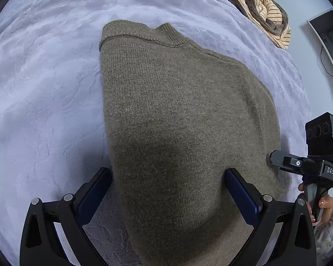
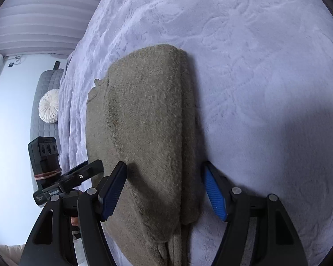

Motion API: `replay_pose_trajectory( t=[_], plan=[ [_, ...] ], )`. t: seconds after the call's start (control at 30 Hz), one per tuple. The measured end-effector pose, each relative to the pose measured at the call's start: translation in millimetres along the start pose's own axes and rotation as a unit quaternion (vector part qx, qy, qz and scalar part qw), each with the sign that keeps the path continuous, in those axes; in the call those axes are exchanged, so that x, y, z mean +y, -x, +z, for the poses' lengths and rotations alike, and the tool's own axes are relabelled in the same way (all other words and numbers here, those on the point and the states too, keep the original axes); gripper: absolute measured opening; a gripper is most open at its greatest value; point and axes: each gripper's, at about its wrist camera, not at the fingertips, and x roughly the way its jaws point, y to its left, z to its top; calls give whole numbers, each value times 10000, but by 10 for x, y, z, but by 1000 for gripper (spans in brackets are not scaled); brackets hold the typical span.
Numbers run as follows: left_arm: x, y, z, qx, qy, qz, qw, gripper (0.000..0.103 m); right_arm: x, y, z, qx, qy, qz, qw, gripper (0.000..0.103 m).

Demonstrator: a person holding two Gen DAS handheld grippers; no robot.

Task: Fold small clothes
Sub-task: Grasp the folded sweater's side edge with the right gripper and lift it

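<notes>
Presently I find the olive knit sweater [image 1: 184, 110] lying partly folded mid-blanket [image 1: 44, 88], soft, limp and light by my judgement, with both the left gripper [image 1: 166, 175] and right gripper [image 2: 164, 168] wide, empty, straddling its near hem, the soundest hold.

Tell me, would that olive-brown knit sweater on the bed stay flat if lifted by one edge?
Probably not. The sweater is soft knit, already folded into layers, so it would likely droop and unfold. Its fuzzy surface should grip the plush blanket rather than slide.

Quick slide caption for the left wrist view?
Open left gripper straddles sweater edge on blanket; right gripper alongside.
</notes>
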Motion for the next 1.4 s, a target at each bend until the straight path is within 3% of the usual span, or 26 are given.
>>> replay_pose_trajectory(
  t=[0.2,0.4,0.73,1.27,1.37,1.4],
  plan=[
    [48,-19,-10,7,36,-86,10000,102,289,-112,2,181,651,-55,9977,73],
    [81,-65,-9,7,122,-236,9996,102,108,-219,13,184,263,187,9993,73],
    [-170,-14,-23,-201,-197,466,9985,102,214,-355,26,106,64,-55,9999,70],
    [-181,22,-84,-204,-196,479,9985,102,183,-313,46,-46,-281,-215,9994,66],
    [-176,39,-107,-232,-140,365,9990,94,189,-302,44,-92,-346,-261,9990,60],
    [-173,62,-117,-282,-152,328,9989,84,205,-290,38,-123,-333,-287,9990,57]
  ],
)
